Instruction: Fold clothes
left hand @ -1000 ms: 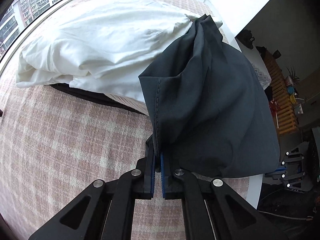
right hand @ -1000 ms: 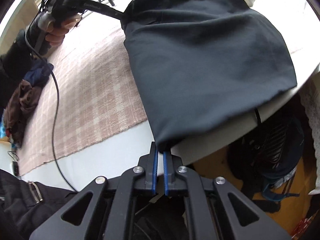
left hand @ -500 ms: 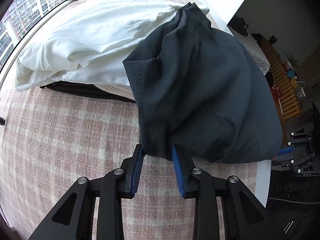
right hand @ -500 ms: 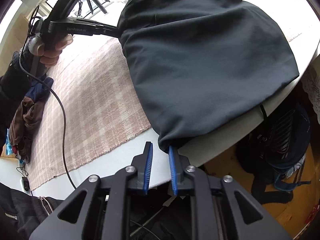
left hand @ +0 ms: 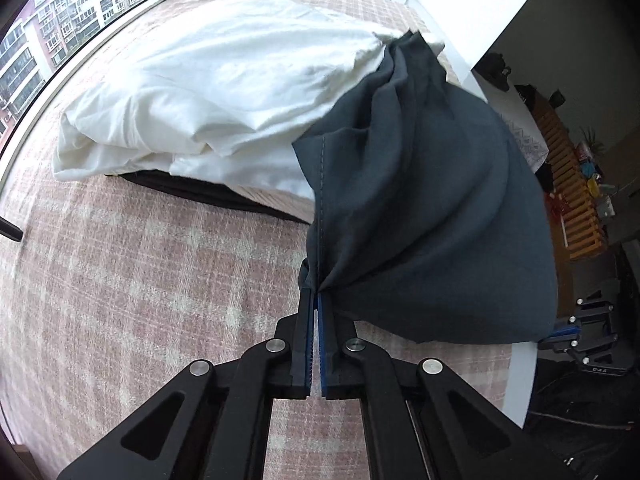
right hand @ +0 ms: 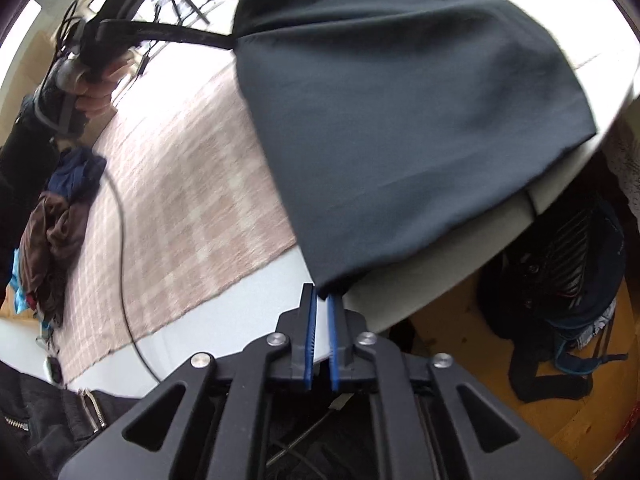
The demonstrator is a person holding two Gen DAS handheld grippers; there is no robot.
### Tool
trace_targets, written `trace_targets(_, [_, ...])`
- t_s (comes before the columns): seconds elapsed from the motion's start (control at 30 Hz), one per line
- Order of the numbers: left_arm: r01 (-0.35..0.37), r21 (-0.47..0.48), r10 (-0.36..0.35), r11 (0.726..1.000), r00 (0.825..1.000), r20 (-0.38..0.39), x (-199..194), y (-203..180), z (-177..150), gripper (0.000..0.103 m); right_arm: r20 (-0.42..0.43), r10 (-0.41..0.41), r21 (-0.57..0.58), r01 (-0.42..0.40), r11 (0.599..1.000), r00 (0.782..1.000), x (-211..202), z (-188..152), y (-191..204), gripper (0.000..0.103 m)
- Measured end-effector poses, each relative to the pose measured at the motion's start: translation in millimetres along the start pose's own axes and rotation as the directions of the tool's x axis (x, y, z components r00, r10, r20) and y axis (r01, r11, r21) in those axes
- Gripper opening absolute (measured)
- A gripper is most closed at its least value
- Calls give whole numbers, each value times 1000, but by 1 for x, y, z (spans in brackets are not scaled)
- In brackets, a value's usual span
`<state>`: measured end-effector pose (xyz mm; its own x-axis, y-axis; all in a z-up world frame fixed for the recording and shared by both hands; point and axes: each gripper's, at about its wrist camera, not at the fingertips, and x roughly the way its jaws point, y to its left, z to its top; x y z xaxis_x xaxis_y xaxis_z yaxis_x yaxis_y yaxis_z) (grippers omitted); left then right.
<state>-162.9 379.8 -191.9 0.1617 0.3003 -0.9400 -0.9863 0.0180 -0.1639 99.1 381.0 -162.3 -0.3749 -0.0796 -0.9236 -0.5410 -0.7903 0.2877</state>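
Observation:
A dark grey garment [left hand: 432,208] lies over the right side of the table, and its far end rests on a white pile. My left gripper [left hand: 318,296] is shut on its stitched hem, where the cloth bunches into folds at the fingertips. In the right wrist view the garment [right hand: 400,120] spreads over the table's rim. There my right gripper [right hand: 323,294] has the near corner between its blue pads, and its jaws are closing on it. A hand [right hand: 96,88] holds the left gripper [right hand: 230,42] at the garment's far left corner.
A white heap of cloth [left hand: 224,92] lies on a black piece [left hand: 208,196] near the window. A pink plaid cloth [left hand: 140,280] covers the round white table [right hand: 420,280]. Brown and navy clothes [right hand: 60,216] lie at its left edge, beside a cable [right hand: 120,240]. A backpack [right hand: 560,260] sits on the floor.
Both grippers opened half a second ago and have closed again on the dark garment. The left one now pinches the hem, and the cloth is gathered into folds.

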Motion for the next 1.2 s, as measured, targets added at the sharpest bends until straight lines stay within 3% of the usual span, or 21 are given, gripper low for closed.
trace_targets(0.1, [-17,-20,17,1000,1000,-25,6,3,-7,8,-37,-9,-54,7,998,999,-14,-11,4,9])
trace_targets(0.17, [-49,-22,49,999,999,-15,-2,4,-15,9,-39,5,-31,-6,999,999,-34,-16,-7,9])
trace_targets(0.27, [-97,-29,98,995,995,17,-21,2,-27,9,59,12,14,-13,1000,998,-82,-10,-33,9])
trace_targets(0.33, [-92,-31,94,995,993,69,-35,-13,-34,13,152,-15,2,14,1000,988,-109,3,-45,9])
trace_targets(0.37, [-74,-35,77,997,993,90,-39,-21,-37,18,176,-24,-13,26,1000,984,-106,21,-45,9])
trace_targets(0.47, [30,-84,-21,996,994,106,-33,-45,-44,22,245,-44,-56,60,997,969,-98,73,-47,9])
trace_targets(0.53, [78,-125,-64,989,992,112,-29,-46,-56,22,224,-16,-78,34,996,974,-84,97,-60,9])
trace_targets(0.6, [85,-177,-66,981,992,106,-19,-44,-64,23,191,-28,-106,49,993,981,-50,133,-58,9])
trace_targets(0.67, [87,-232,-66,969,993,98,-6,-47,-66,24,119,-64,-145,81,986,991,-21,147,-63,9])
trace_targets(0.73, [26,-271,-1,962,996,90,-5,-36,-43,26,39,-117,-186,122,975,992,1,152,-67,9])
trace_targets(0.93, [-19,-447,64,894,994,86,-3,10,-26,26,122,-72,-292,105,951,990,-42,143,-51,11])
trace_targets(1.0, [5,-498,44,867,995,87,-8,12,-33,26,162,-68,-318,117,941,985,-57,145,-52,34])
trace_targets(1.07, [33,-514,22,857,995,100,-15,1,-45,37,191,-61,-315,120,942,980,-67,151,-67,47])
trace_targets(1.13, [46,-548,16,835,994,107,-20,-16,-56,44,187,-71,-290,124,949,980,-68,162,-90,48])
trace_targets(1.2, [89,-593,-14,800,991,129,-20,-31,-62,45,149,-41,-289,83,954,988,-67,171,-110,49])
